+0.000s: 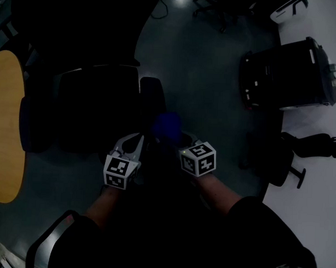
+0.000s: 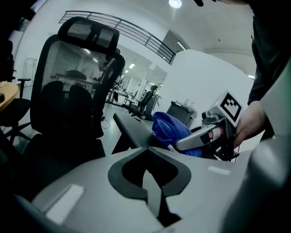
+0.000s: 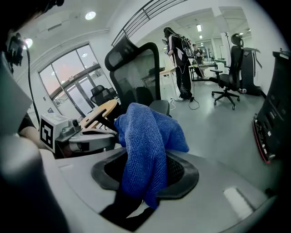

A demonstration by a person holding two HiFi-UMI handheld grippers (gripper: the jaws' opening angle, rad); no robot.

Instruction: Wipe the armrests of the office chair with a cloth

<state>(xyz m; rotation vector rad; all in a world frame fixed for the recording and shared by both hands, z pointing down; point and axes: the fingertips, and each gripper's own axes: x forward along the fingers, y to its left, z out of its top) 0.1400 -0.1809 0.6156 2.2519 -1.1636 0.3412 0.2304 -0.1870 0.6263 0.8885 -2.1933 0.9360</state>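
Observation:
The black office chair [image 1: 91, 108] stands in front of me, and its right armrest [image 1: 152, 96] runs away from my grippers. In the left gripper view that armrest [image 2: 132, 129] lies just ahead, beside the mesh backrest [image 2: 77, 91]. A blue cloth [image 1: 167, 125] sits bunched over the armrest's near end. My right gripper [image 1: 184, 143] is shut on the cloth [image 3: 145, 145], which drapes over its jaws. My left gripper [image 1: 131, 148] is close beside it on the left, shut with nothing in it. The left gripper view also shows the cloth [image 2: 170, 127] and the right gripper [image 2: 204, 136].
A round wooden table [image 1: 4, 123] is at the far left. A black cabinet [image 1: 287, 75] and another black chair [image 1: 286, 158] stand to the right. In the right gripper view, a person [image 3: 179, 59] and an office chair [image 3: 229, 73] are far off across the grey floor.

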